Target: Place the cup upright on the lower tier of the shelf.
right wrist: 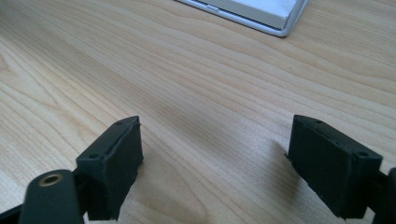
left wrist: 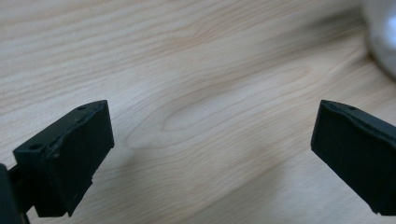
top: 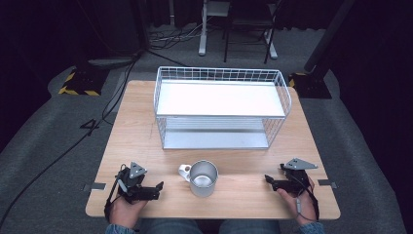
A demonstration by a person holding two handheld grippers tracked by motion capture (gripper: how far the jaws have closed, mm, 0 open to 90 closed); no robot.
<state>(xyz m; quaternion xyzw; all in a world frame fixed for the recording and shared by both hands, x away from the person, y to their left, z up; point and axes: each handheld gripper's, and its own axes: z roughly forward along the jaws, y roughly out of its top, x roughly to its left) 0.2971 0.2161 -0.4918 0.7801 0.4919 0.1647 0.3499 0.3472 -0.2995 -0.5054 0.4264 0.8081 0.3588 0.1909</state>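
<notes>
Mug: a shiny round metal mug with a side handle (top: pixel 203 178) stood upright near the middle of the table's front edge, its handle toward the left and back, and looked empty.
Rack: a white two-tier wire shelf rack (top: pixel 221 108) stood along the back half of the light wooden table (top: pixel 136 131), both tiers bare.
Left gripper: the left gripper (top: pixel 158 187) rested near the front left corner, jaws spread wide toward the mug, holding nothing.
Right gripper: the right gripper (top: pixel 268 180) rested near the front right corner, jaws equally wide and empty.
Progress: judged from this, nothing was done; the mug was untouched, well apart from both grippers.
Left to do: grasping the mug and, probably, lifting it onto the rack.
</notes>
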